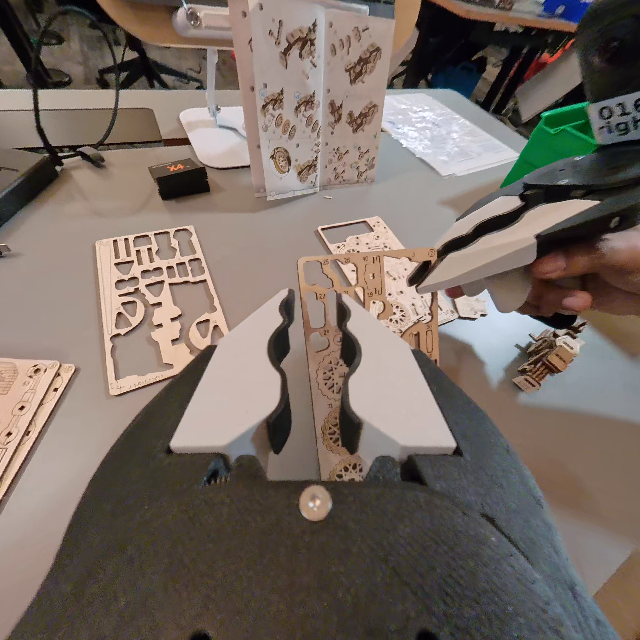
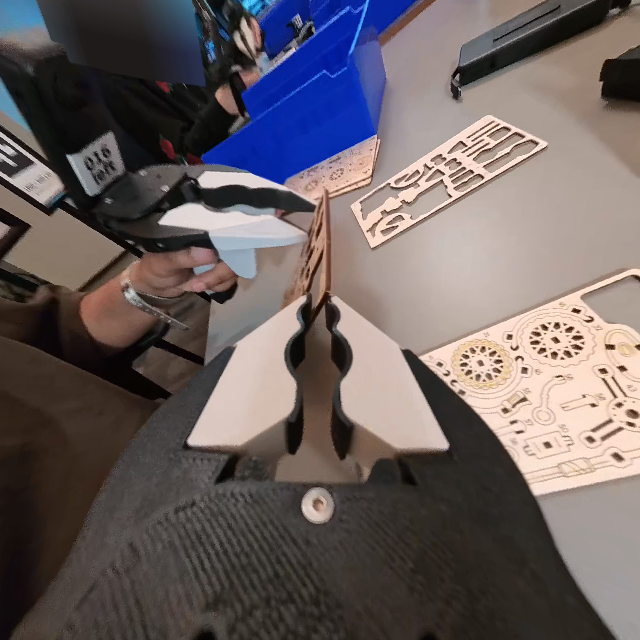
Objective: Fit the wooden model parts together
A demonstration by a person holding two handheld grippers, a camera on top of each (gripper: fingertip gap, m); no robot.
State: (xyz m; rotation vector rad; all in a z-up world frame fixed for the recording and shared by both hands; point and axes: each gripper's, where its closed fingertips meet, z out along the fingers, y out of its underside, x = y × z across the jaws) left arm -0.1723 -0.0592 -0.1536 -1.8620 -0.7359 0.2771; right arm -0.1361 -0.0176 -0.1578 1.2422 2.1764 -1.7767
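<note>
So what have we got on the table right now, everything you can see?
held sheet: one, brown, upright in the air between both grippers
emptied sheet: one, pale, flat, left of the held one
full sheet: at least one, pale, flat, behind the held one
sheet stack: at least two, pale, table's left edge
half-built model: one, brown, right side
booklet: one, white, standing at the back
box: one, black, left of the booklet
green bin: one, back right
blue bins: at least two, beside the stack
table: one, grey
left gripper: shut on the held sheet
right gripper: pinching its top corner
</note>
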